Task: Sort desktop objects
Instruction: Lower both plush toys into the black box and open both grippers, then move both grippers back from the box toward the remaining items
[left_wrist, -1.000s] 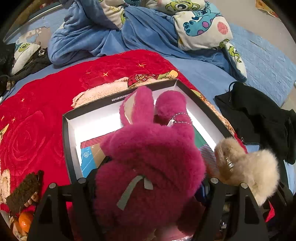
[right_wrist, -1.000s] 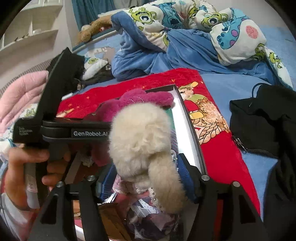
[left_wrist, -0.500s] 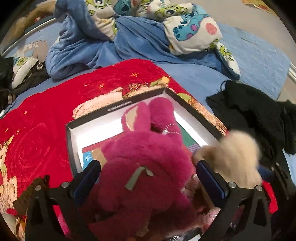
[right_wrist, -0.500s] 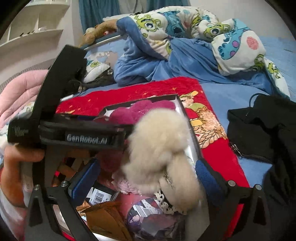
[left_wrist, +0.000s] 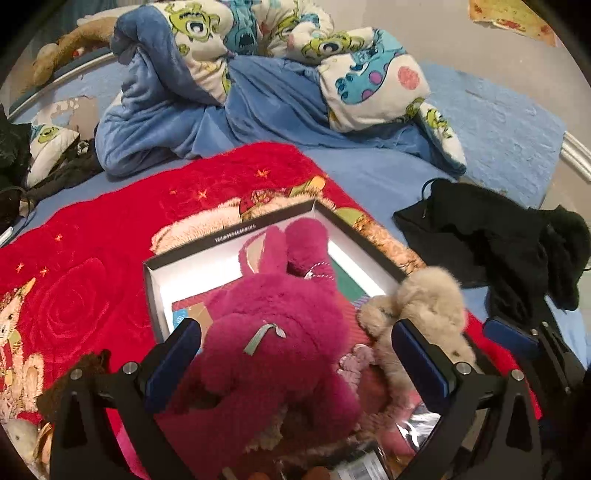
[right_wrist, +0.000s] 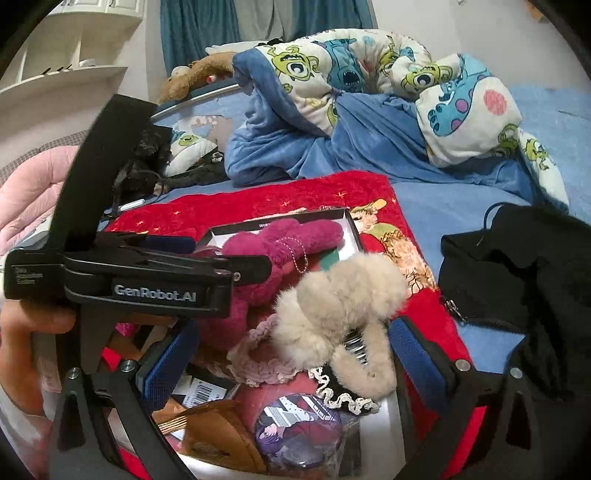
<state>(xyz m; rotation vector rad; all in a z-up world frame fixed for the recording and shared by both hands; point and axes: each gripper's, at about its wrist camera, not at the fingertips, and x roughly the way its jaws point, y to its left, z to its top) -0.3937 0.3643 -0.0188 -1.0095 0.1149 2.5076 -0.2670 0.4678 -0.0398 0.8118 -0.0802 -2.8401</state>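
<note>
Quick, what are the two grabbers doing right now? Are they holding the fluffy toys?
Left gripper: open, with the magenta plush bunny lying between its fingers.
Right gripper: open, with the beige fluffy clip lying between its fingers.

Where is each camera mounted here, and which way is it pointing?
Left wrist: on the left tool, looking forward over the magenta plush rabbit into the open box; own two fingers show, spread.
Right wrist: on the right tool, facing the beige fluffy hair claw; own fingers show, plus the left tool's body and the person's left hand.
Shared: rabbit, hair claw, box, red blanket, black garment.
</note>
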